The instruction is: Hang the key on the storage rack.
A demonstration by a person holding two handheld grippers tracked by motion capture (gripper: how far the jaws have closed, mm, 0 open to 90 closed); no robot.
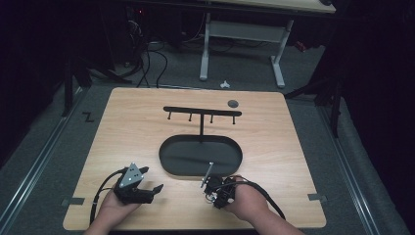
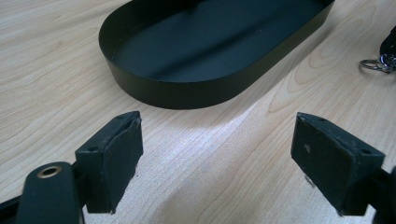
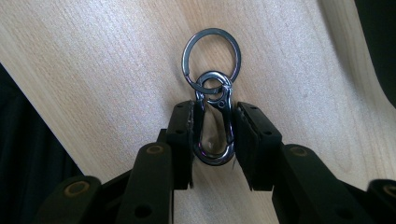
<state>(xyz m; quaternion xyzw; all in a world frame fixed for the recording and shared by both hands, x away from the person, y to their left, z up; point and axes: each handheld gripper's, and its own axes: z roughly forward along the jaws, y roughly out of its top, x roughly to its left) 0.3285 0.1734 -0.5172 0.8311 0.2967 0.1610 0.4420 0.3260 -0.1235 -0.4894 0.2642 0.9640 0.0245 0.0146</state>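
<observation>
Gripping the snap hook [image 3: 214,133] in my right tool [image 3: 214,140], I am holding it just above the counter [image 1: 137,132], its key ring [image 3: 211,53] dangling ahead. My left tool [image 2: 217,158] is gaping wide, empty, near the black tray [image 2: 187,93]. Next I am judging a lift toward the hook rack [image 1: 201,111].

Tabletop [image 1: 127,127] free L & R; centre blocked — tray [image 1: 169,159], hook rack [image 1: 201,112].

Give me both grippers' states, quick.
Left gripper: open, nothing between the jaws.
Right gripper: shut on the snap hook of a key ring.
</observation>
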